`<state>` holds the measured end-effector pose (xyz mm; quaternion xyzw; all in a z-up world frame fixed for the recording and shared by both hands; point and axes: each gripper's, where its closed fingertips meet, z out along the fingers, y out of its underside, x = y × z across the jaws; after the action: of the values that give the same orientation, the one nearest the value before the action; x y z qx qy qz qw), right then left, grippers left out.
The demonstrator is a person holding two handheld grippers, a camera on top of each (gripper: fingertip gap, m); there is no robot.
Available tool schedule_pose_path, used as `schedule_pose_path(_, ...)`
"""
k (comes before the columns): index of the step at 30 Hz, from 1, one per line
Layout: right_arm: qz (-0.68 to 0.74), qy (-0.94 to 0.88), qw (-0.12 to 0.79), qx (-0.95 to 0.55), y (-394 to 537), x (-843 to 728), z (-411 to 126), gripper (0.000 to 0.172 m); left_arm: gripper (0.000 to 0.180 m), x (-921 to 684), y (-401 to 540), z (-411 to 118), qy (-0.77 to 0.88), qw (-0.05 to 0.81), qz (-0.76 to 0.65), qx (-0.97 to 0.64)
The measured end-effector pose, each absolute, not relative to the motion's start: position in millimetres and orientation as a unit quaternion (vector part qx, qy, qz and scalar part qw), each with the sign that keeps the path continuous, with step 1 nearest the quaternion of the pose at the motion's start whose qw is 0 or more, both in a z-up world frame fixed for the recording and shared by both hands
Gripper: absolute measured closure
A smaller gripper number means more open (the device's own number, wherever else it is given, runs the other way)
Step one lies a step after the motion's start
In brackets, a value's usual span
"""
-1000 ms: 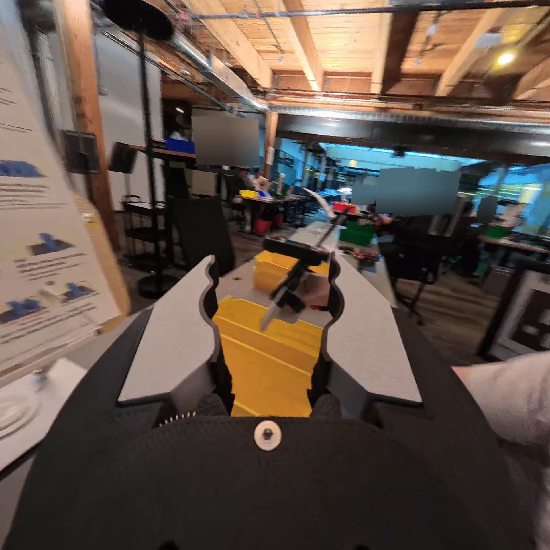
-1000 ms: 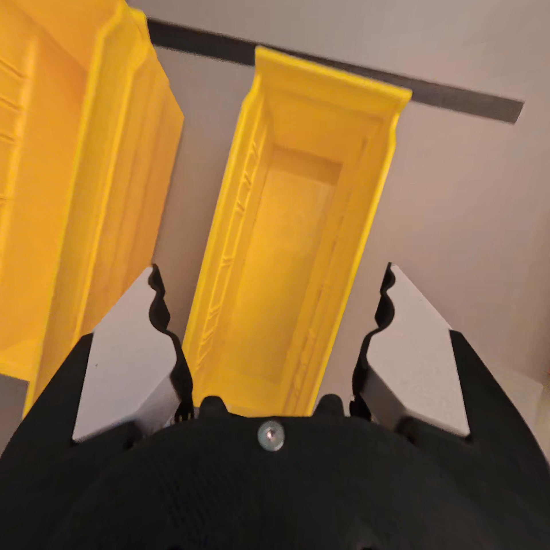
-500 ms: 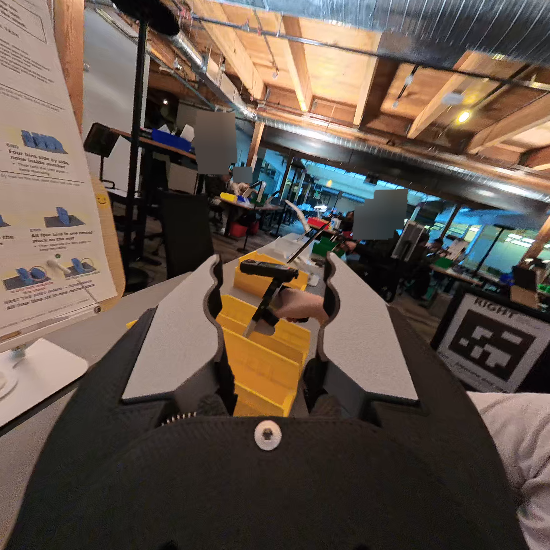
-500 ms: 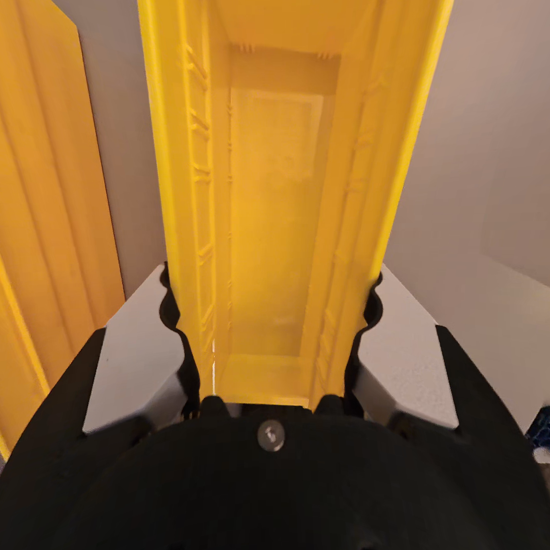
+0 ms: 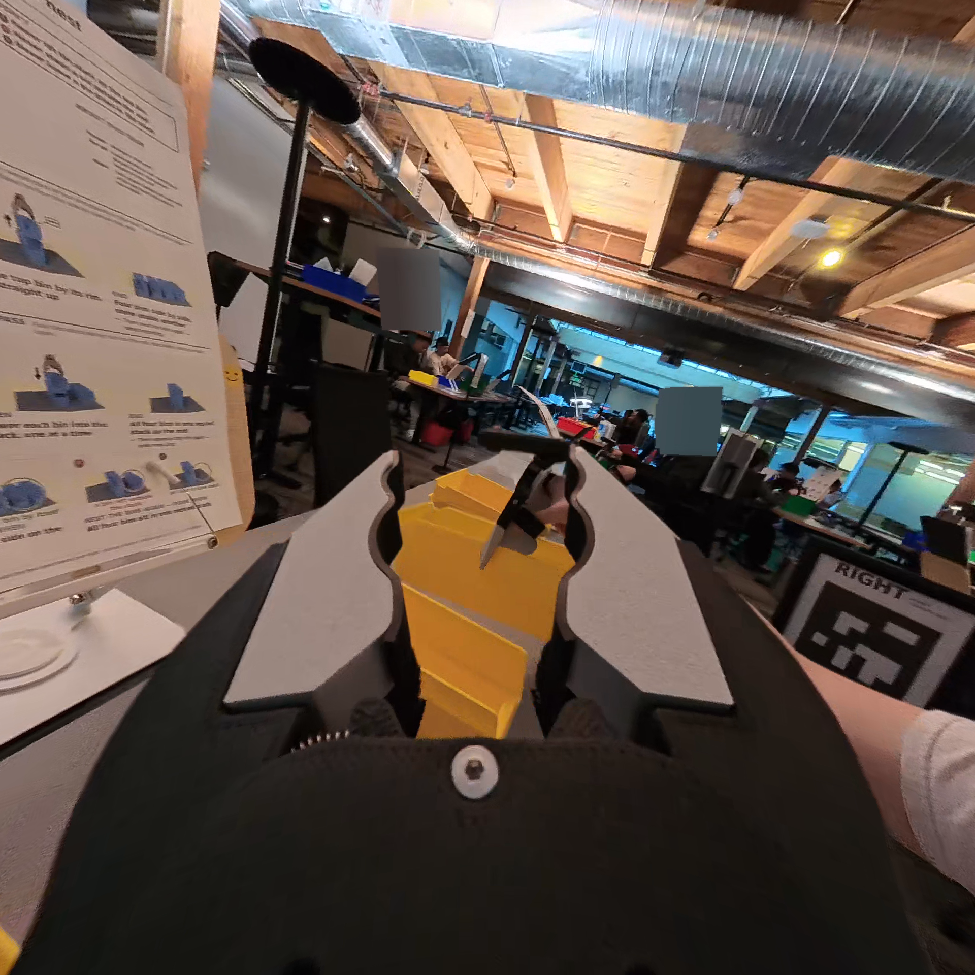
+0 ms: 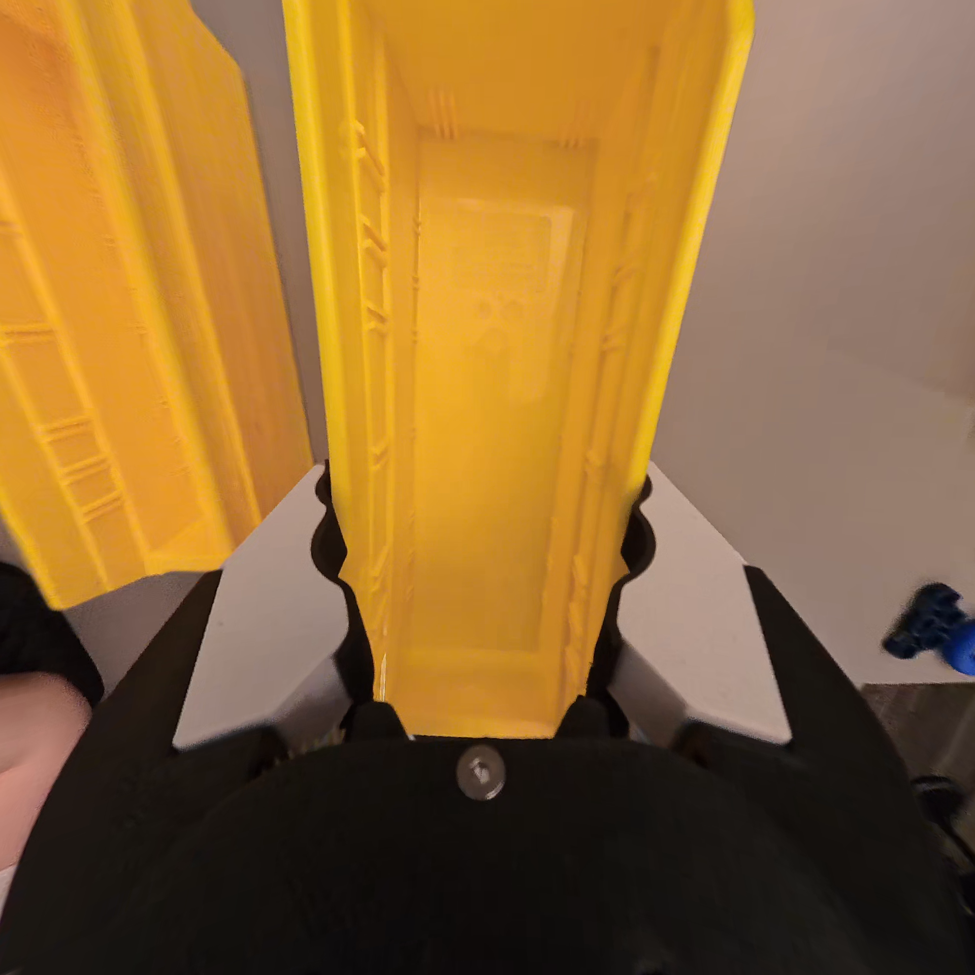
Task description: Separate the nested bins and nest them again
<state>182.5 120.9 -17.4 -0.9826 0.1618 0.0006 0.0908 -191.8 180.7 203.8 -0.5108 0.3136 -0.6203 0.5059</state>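
In the right wrist view, my right gripper [image 6: 485, 469] is shut on a long yellow bin [image 6: 490, 327]. One pad presses on each long wall near the bin's near end, and I look down into it. A second yellow bin [image 6: 132, 316] lies just to its left. In the left wrist view, my left gripper [image 5: 483, 459] is open and holds nothing. It hovers low over the grey table [image 5: 174, 564], short of a row of yellow bins [image 5: 464, 670]. Past them the right gripper [image 5: 519, 519] and a hand reach down onto a farther bin [image 5: 475, 570].
An instruction sheet on a white stand [image 5: 95, 316] stands at the left of the table. A black-and-white marker board [image 5: 870, 633] stands at the right, with a person's arm [image 5: 870, 738] in front of it. A blue object [image 6: 934, 633] lies at the right table edge.
My right gripper moved forward over the yellow bin and closed its pads onto both walls. My left gripper's jaws narrowed on nothing, and its view tilted upward.
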Motion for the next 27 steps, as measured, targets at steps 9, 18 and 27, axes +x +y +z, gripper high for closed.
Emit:
schedule_pose_path(9,0.025,0.093,0.153,-0.984,169,84,60,0.064,0.120,-194,182,193,0.317,0.506,-0.579,-0.555)
schedule_pose_path(18,0.023,0.083,0.093,-0.992,192,28,18,0.063,0.121,-202,181,193,0.312,0.496,-0.591,-0.555)
schedule_pose_path(27,0.004,0.110,0.101,-0.989,210,29,-5,0.060,0.120,-205,168,195,0.328,0.495,-0.584,-0.553)
